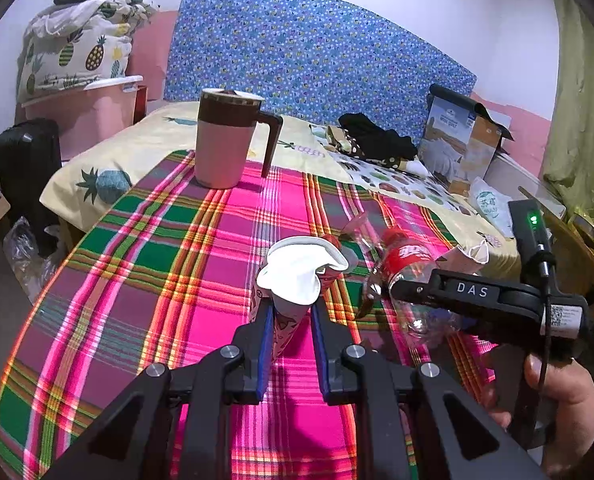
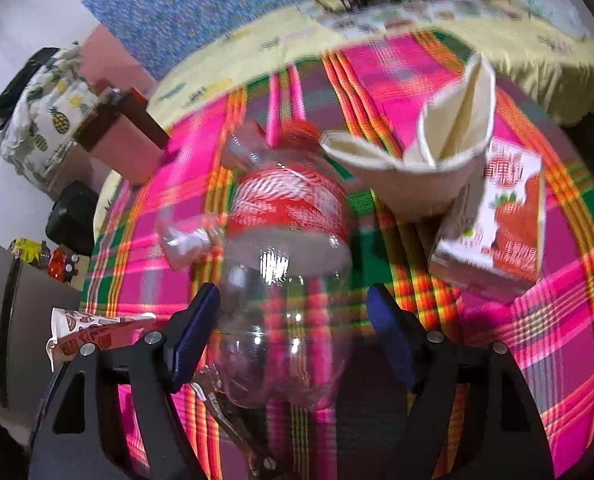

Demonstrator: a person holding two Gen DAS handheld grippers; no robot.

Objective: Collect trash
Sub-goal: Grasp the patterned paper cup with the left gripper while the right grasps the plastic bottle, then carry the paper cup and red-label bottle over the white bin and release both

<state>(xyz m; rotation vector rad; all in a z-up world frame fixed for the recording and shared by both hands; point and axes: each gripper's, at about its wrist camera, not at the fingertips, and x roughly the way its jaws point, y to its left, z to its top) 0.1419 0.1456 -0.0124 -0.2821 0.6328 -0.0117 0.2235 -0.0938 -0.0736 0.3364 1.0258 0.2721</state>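
Note:
My left gripper (image 1: 291, 312) is shut on a crushed paper cup (image 1: 297, 280) with a white inside and a printed outside, held over the plaid cloth (image 1: 145, 264). My right gripper (image 2: 293, 312) is open, its blue pads on either side of a clear plastic bottle (image 2: 289, 248) with a red label and red cap. The left pad (image 2: 195, 320) is against the bottle; the right pad stands apart. The bottle also shows in the left wrist view (image 1: 407, 266), under the right gripper's body (image 1: 473, 294). Another crushed paper cup (image 2: 429, 160) and a strawberry drink carton (image 2: 501, 220) lie beyond.
A pink mug with a brown lid and handle (image 1: 227, 140) stands at the far side of the cloth. Black clothes (image 1: 377, 140) and a cardboard package (image 1: 461, 148) lie on the bed behind. A clear wrapper (image 2: 189, 240) lies left of the bottle. A black suitcase (image 1: 25, 168) stands at left.

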